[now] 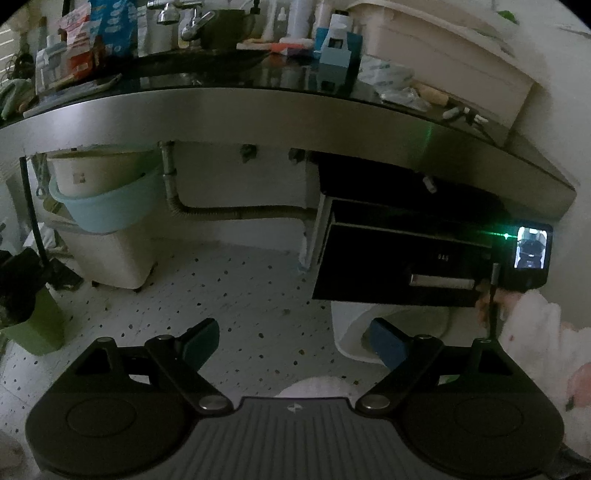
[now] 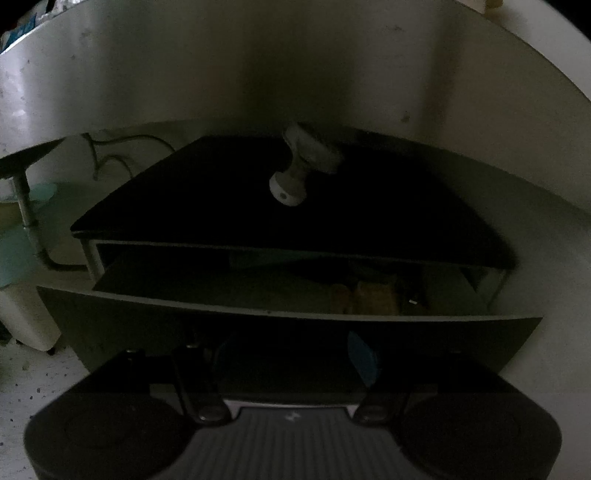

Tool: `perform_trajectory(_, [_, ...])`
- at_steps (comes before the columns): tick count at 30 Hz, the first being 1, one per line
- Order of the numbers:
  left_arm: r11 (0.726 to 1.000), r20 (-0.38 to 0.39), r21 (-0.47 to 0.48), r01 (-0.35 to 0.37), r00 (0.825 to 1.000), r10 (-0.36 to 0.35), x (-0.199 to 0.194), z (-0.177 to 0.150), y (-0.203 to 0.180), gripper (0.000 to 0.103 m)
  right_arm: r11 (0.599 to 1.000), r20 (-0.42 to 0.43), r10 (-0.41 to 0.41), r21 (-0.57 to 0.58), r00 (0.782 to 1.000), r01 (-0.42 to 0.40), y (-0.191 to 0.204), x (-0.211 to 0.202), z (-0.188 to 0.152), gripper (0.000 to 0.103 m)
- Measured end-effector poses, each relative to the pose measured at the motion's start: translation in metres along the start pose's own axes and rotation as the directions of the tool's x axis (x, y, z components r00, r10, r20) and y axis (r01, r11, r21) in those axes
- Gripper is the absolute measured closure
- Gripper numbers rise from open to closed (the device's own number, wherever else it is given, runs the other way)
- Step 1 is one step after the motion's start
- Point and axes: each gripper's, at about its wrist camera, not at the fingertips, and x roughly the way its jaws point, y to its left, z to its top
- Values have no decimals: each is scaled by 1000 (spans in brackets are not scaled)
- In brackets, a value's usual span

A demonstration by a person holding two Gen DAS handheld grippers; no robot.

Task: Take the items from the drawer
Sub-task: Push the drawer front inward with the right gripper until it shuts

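Observation:
In the left wrist view a black drawer unit (image 1: 399, 258) hangs under the steel counter (image 1: 258, 114) at right, its lower drawer pulled out. My left gripper (image 1: 295, 343) is open and empty over the speckled floor, well short of it. The right gripper's body and screen (image 1: 528, 254) show at the drawer's right end. In the right wrist view the lower drawer (image 2: 288, 288) is pulled open below the closed upper drawer with a white knob (image 2: 299, 166). Dim yellowish items (image 2: 369, 295) lie inside. My right gripper (image 2: 291, 354) is against the drawer's dark front; its jaws stand apart, and what is between them is too dark to see.
The counter top carries several bottles, boxes and a tap (image 1: 184, 18). Under it at left are a blue basin (image 1: 107, 206) on a white bin (image 1: 114, 254), a drain pipe (image 1: 221, 212), a green bin (image 1: 33, 328) and a white basin (image 1: 354, 332) below the drawers.

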Motion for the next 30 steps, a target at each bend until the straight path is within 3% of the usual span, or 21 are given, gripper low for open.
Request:
perform_trajectory(21, [1000, 31, 19, -3, 1000, 3, -5, 10, 1, 14, 1000, -6, -15, -22, 1000, 14, 5, 28, 17, 37])
perform_trajectory(30, [999, 26, 15, 35, 999, -35, -6, 11, -2, 14, 1000, -25, -8, -15, 1000, 8, 4, 37, 17, 37])
